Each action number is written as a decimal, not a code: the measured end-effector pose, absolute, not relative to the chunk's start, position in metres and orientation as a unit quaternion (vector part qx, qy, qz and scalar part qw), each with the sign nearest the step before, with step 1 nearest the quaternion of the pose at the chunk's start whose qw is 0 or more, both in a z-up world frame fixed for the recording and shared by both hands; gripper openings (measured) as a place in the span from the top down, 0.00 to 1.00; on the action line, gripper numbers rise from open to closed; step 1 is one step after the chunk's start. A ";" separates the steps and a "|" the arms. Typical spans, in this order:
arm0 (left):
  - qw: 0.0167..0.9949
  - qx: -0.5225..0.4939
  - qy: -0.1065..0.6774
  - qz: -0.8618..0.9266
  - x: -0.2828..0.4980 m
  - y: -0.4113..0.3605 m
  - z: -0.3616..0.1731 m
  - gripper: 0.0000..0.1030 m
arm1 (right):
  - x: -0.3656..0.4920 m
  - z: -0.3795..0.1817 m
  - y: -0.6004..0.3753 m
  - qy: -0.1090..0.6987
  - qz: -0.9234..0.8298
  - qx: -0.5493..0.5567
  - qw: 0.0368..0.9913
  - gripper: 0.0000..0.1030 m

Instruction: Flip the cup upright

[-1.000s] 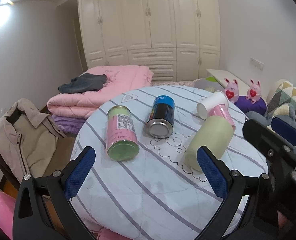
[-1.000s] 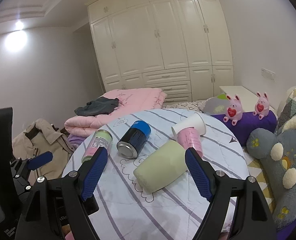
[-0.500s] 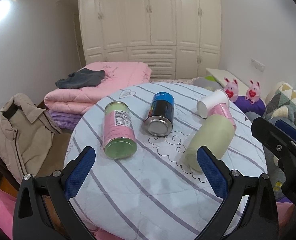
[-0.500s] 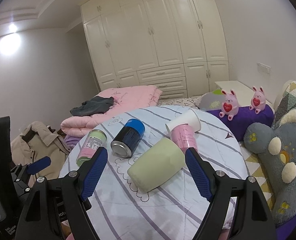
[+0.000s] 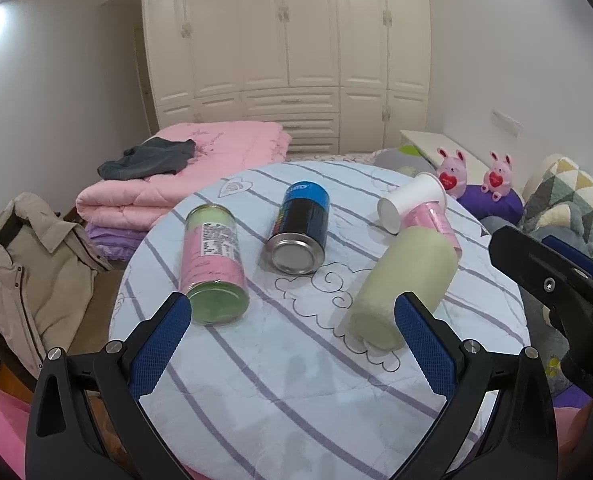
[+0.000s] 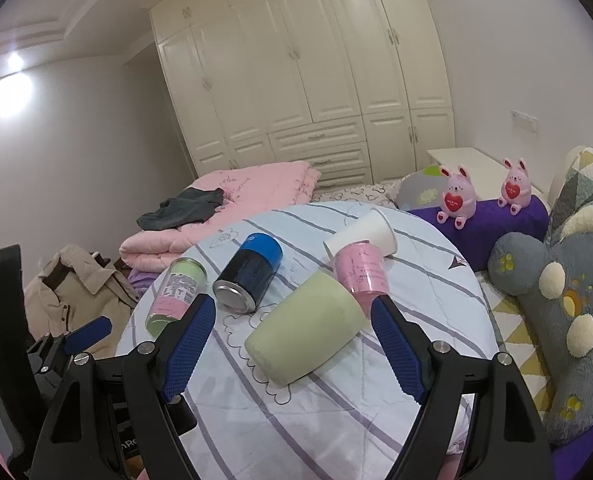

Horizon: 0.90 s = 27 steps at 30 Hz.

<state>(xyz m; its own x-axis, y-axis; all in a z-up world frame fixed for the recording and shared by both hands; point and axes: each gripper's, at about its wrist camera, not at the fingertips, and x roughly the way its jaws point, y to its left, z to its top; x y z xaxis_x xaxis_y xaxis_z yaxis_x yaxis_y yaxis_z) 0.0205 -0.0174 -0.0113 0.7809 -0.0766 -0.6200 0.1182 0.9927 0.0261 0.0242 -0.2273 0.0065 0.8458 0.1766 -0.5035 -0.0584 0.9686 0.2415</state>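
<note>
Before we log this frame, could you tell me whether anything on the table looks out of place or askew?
Yes: nothing stands upright. The green cup, pink cup and white cup lie on their sides, clustered together on the table. The blue can and the green-and-pink can lie toppled too. Nothing looks spilled.

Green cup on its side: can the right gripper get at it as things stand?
Probably yes. The right gripper is open with the green cup lying directly ahead, nothing between; the pink cup touches its far end.
</note>
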 end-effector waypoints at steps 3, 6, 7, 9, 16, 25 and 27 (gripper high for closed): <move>0.946 0.037 0.319 -0.053 0.027 -0.025 -0.011 0.00 | 0.032 0.008 -0.232 0.282 0.075 0.111 0.950 0.21; 0.946 0.042 0.318 -0.056 0.037 -0.035 -0.010 0.00 | 0.050 0.010 -0.237 0.308 0.067 0.096 0.944 0.21; 0.944 0.047 0.320 -0.056 0.041 -0.039 -0.010 0.00 | 0.056 0.010 -0.240 0.317 0.066 0.098 0.941 0.21; 0.943 0.052 0.324 -0.055 0.049 -0.045 -0.008 0.00 | 0.072 0.011 -0.247 0.333 0.075 0.112 0.933 0.21; 0.936 0.062 0.344 -0.049 0.084 -0.059 -0.004 0.00 | 0.109 0.005 -0.256 0.377 0.070 0.098 0.918 0.21; 0.929 0.069 0.362 -0.041 0.118 -0.070 -0.011 0.00 | 0.168 -0.028 -0.278 0.471 0.068 0.120 0.871 0.21; 0.928 0.069 0.363 -0.039 0.122 -0.071 -0.012 0.00 | 0.175 -0.032 -0.278 0.478 0.067 0.116 0.868 0.21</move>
<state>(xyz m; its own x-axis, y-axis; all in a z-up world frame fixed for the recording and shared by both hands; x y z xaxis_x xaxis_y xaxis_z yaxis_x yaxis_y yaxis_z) 0.1222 -0.0706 -0.0118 0.7334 -0.0227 -0.6794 0.1227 0.9874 0.0995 0.1746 -0.2784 -0.0321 0.5348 0.2270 -0.8139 -0.0060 0.9642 0.2650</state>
